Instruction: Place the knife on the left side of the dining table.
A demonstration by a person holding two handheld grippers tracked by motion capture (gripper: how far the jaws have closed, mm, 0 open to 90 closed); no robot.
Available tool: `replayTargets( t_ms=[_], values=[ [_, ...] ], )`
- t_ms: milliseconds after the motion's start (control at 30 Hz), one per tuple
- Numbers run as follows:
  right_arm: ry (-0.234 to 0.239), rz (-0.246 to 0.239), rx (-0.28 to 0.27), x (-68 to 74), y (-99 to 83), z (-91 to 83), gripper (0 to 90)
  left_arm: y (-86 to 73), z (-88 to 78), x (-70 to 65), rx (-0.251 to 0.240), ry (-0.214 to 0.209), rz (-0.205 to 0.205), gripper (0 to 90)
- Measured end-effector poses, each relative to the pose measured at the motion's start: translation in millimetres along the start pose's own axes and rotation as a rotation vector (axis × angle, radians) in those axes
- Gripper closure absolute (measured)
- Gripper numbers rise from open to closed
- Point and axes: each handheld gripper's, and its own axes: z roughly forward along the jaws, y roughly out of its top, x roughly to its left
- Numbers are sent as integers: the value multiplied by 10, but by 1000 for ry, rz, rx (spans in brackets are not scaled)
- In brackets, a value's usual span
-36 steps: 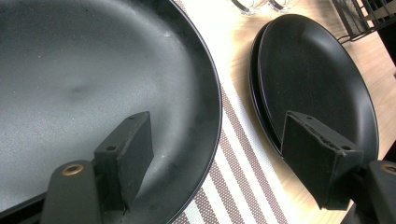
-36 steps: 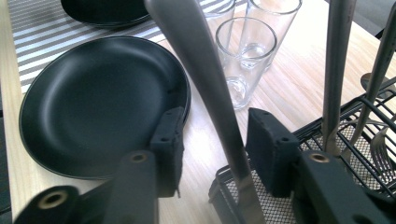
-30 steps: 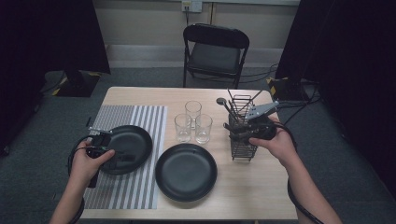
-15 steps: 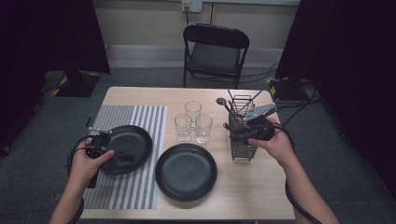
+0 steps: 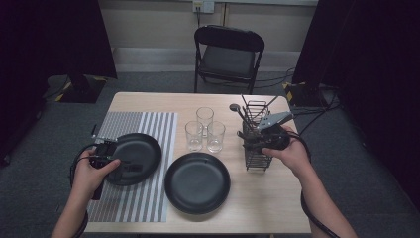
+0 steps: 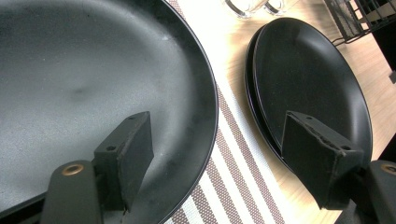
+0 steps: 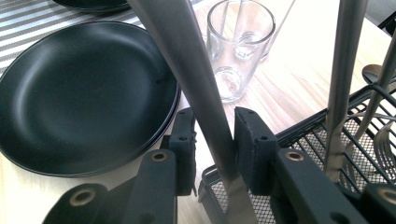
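Where the black wire-mesh caddy (image 5: 257,148) stands at the desk's (image 5: 148,101) right side, a smooth, flat steel utensil handle (image 7: 196,79) rises from it among other cutlery. The right gripper (image 7: 215,140) has just been closing its fingers, one pad touching the handle. The left gripper's (image 6: 219,158) fingers gape wide astride a matte black plate's (image 6: 70,84) rim.

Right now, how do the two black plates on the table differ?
The left plate lies on the striped placemat; the centre plate lies on bare wood. The left tongs straddle the left plate's rim, open; nothing reaches for the centre plate. The centre plate looks like two stacked; the left looks single. Both are round, matt black.
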Motion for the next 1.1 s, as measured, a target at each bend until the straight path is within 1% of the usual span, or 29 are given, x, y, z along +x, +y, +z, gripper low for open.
replayTargets(
  t_ms=[300,367,467,700,900,1100],
  values=[
    [7,7,-9,-11,-14,1,727,-3,-8,-8,-5,-2,-1,249],
    [5,2,-7,-8,-13,-1,728,-4,-8,-2,-3,6,4,249],
    [6,-2,-8,-4,-13,0,730,-8,-7,2,-1,5,-2,249],
    [-1,-5,-11,2,-19,-5,732,-7,-8,-1,-3,5,2,249],
    [-11,-2,-19,10,-23,-9,734,-8,-12,0,-5,5,0,249],
    [-18,-3,-16,11,-15,-16,738,-10,-21,7,-6,6,-5,249]
  ],
)
